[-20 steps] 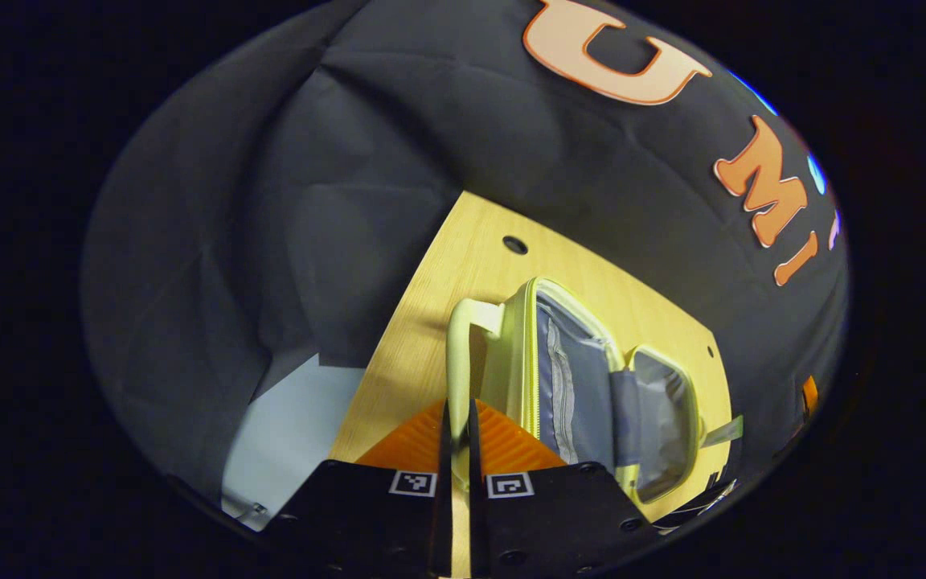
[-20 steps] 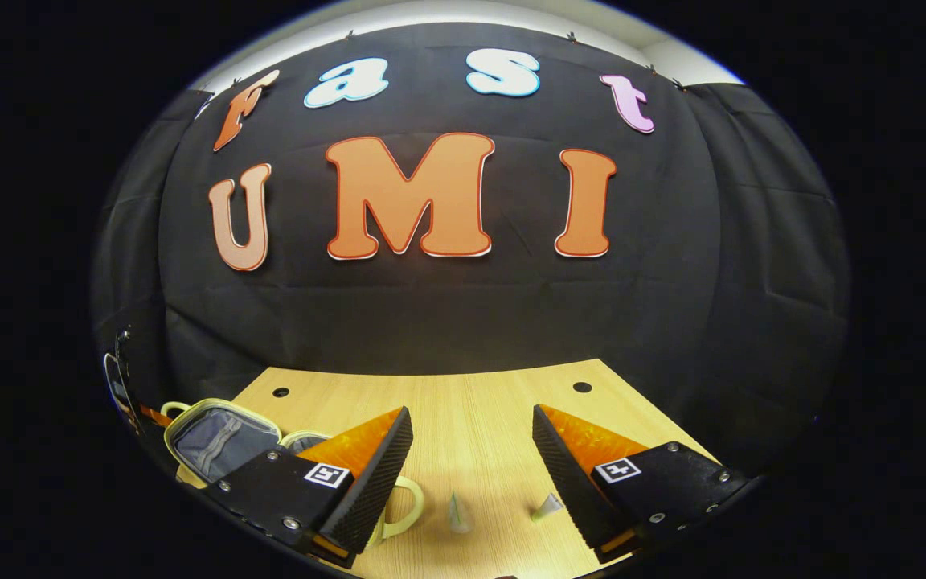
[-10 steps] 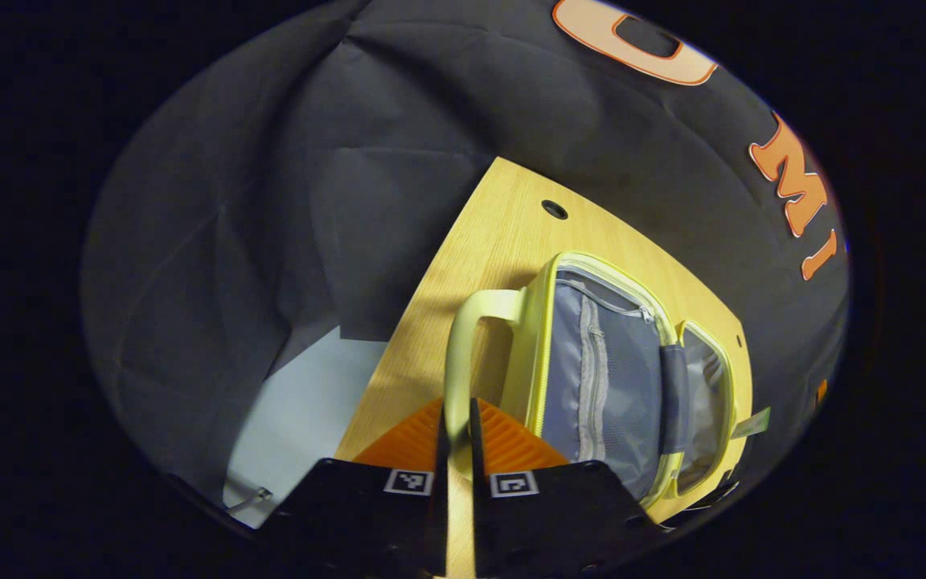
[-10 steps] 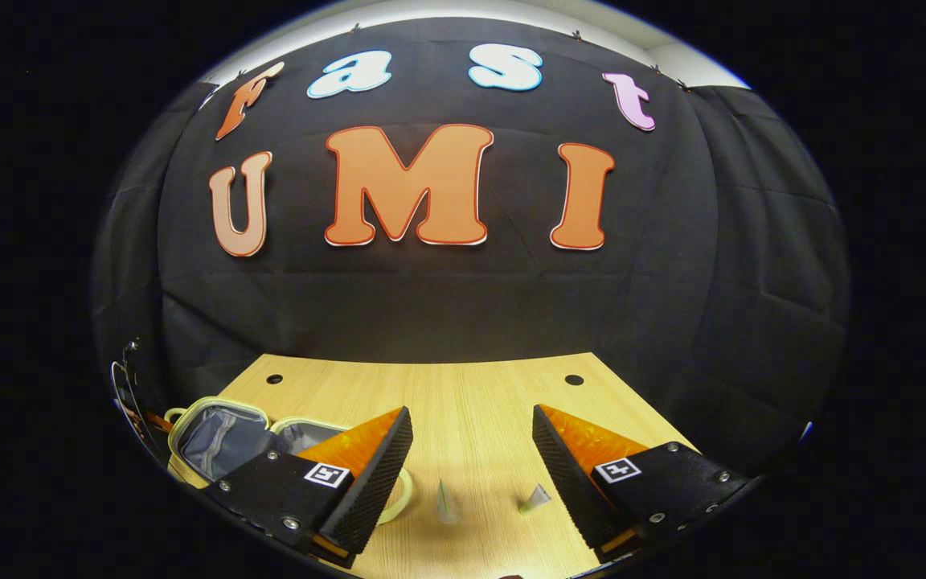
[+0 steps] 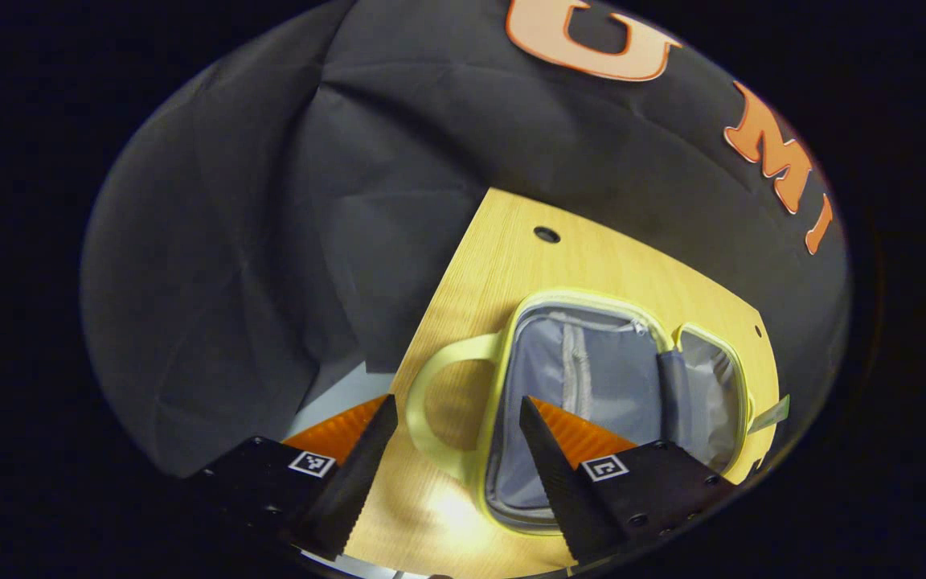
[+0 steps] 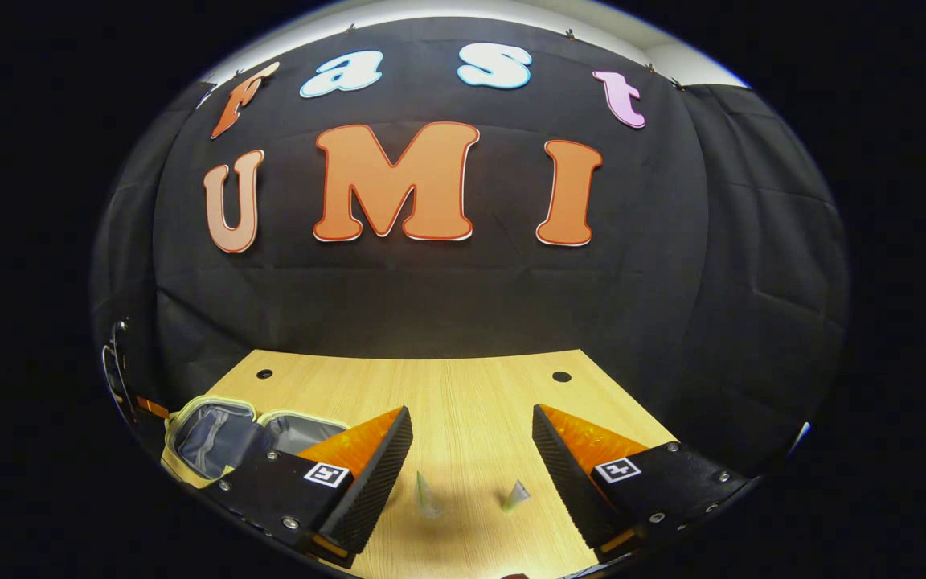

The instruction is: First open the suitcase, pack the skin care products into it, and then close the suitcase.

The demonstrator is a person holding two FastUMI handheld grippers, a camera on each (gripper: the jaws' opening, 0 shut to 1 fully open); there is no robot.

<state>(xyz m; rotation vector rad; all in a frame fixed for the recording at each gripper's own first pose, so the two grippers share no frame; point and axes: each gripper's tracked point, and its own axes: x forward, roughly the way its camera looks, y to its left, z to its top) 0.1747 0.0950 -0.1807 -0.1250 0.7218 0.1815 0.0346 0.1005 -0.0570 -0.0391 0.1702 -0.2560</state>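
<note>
Released from the handle (image 5: 431,402), left gripper (image 5: 455,438) gapes above the flat-open suitcase (image 5: 592,402); right gripper (image 6: 471,446) spread near what look like two small tubes (image 6: 428,496).

suitcase shell (image 5: 511,378): pale yellow-green, with its loop handle (image 5: 423,410) in the same shade, lying just ahead of the left gripper's (image 5: 455,434) spread fingers
suitcase lining (image 5: 592,378): plain light grey, with a darker grey strap (image 5: 669,394) down the middle hinge
suitcase tab (image 5: 770,416): dull green, sticking out from the far right edge
table (image 6: 471,394): light wood with fine straight grain and small dark round holes
skin care products (image 6: 428,498): two small pale greenish cone-shaped pieces, between the right gripper's (image 6: 471,450) fingers
booth wall: black cloth, creased
floor patch (image 5: 326,402): pale grey-blue, left of the left gripper's fingers
</note>
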